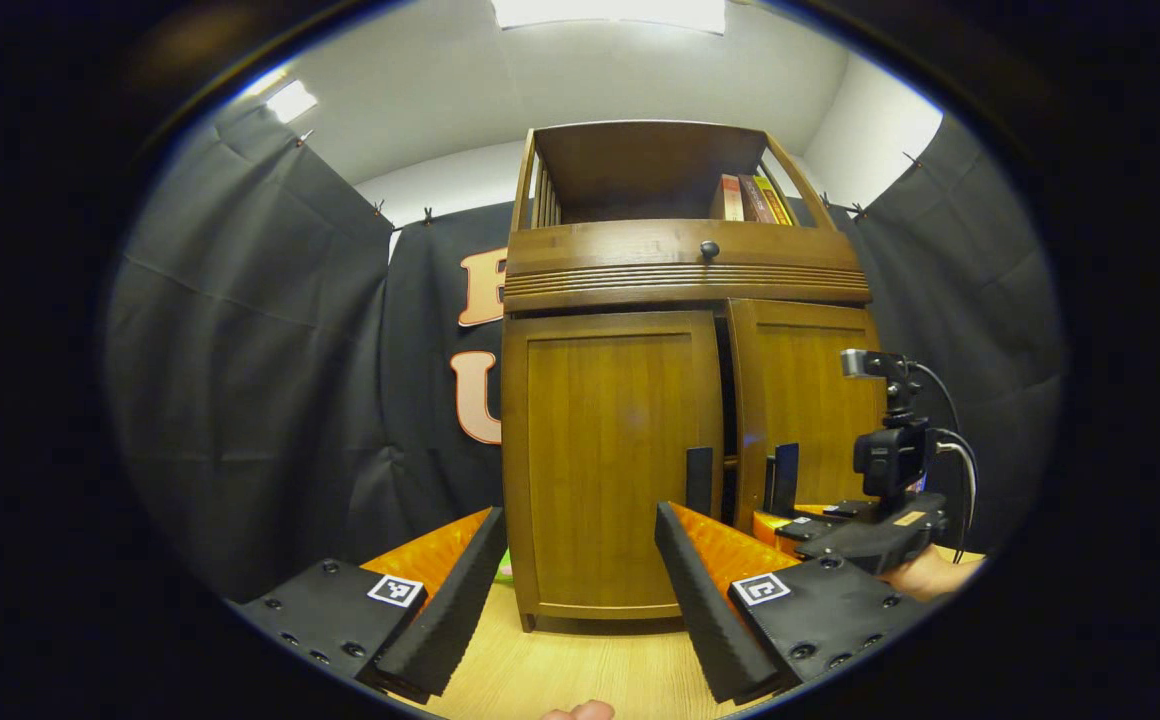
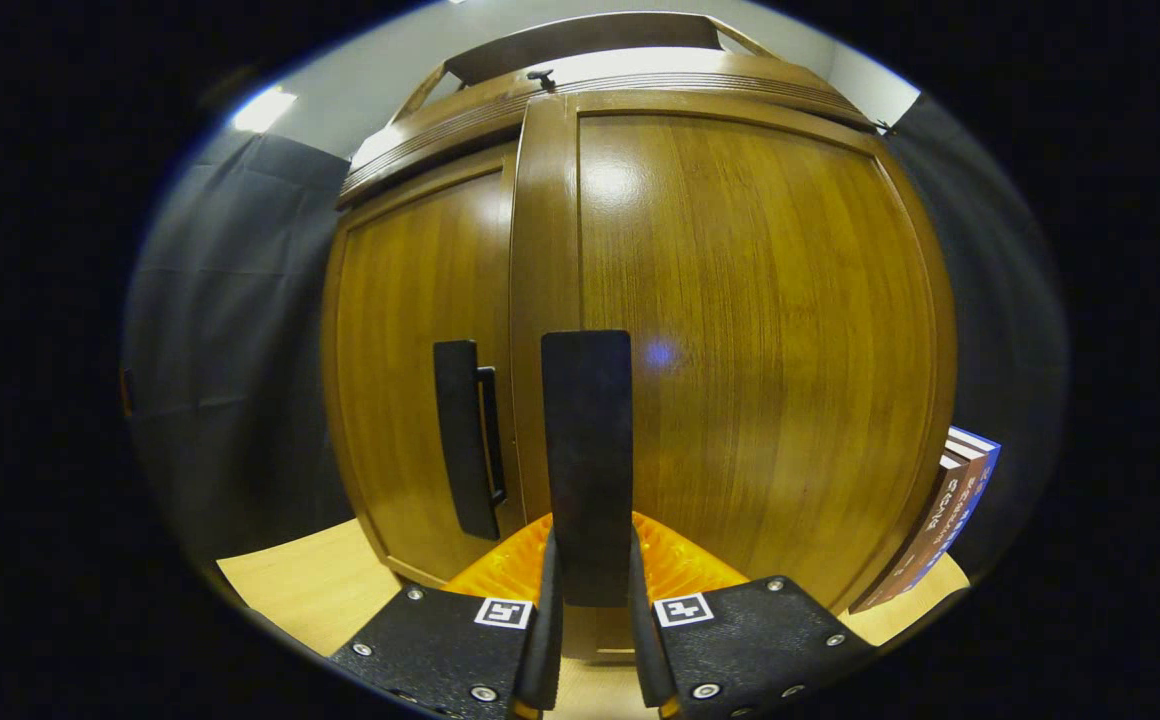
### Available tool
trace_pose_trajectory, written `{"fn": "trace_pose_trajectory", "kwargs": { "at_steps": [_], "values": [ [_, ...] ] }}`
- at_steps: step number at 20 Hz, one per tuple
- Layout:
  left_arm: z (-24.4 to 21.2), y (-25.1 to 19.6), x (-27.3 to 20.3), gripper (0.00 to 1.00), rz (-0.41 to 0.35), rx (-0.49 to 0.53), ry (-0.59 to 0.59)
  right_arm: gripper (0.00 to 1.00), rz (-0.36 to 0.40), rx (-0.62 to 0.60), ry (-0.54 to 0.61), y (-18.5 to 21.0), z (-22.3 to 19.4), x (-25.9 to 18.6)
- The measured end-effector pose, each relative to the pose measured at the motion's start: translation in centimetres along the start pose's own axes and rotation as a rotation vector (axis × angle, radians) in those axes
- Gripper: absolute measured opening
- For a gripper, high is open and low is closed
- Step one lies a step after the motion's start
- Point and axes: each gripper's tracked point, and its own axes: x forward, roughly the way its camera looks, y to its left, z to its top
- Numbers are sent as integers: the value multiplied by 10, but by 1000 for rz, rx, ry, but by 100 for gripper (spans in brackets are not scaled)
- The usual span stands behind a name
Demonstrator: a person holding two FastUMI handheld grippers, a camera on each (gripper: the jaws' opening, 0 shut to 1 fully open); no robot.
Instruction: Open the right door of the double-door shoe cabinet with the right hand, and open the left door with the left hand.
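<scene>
— On the pale wooden tabletop (image 1: 580, 670) stands the shoe cabinet (image 1: 685, 280); which step is this?
— Opening the right door (image 2: 750, 340), it seems: the right gripper (image 2: 590, 600) is clamped on its flat black handle (image 2: 587, 460), the door slightly ajar.
— And the left gripper (image 1: 580, 570)?
— Spread wide, short of the left door (image 1: 610, 460). Next probably an outward pull on that glossy brown panel.

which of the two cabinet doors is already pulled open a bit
The right door: its handle edge stands out from the cabinet, with a dark gap beside it, and the right gripper is clamped on its handle. The left door sits flush.
</scene>
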Motion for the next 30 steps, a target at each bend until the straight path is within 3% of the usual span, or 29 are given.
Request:
{"fn": "trace_pose_trajectory", "kwargs": {
  "at_steps": [4,14,30],
  "values": [
    [0,-20,1,97,-33,1,2,30,39,2,20,-3,-2,-34],
    [-14,-78,1,94,-117,-22,37,30,22,41,45,-36,-3,-117],
    [-22,-137,2,94,-211,-12,36,30,19,146,32,-106,-1,-194]
  ]
}}
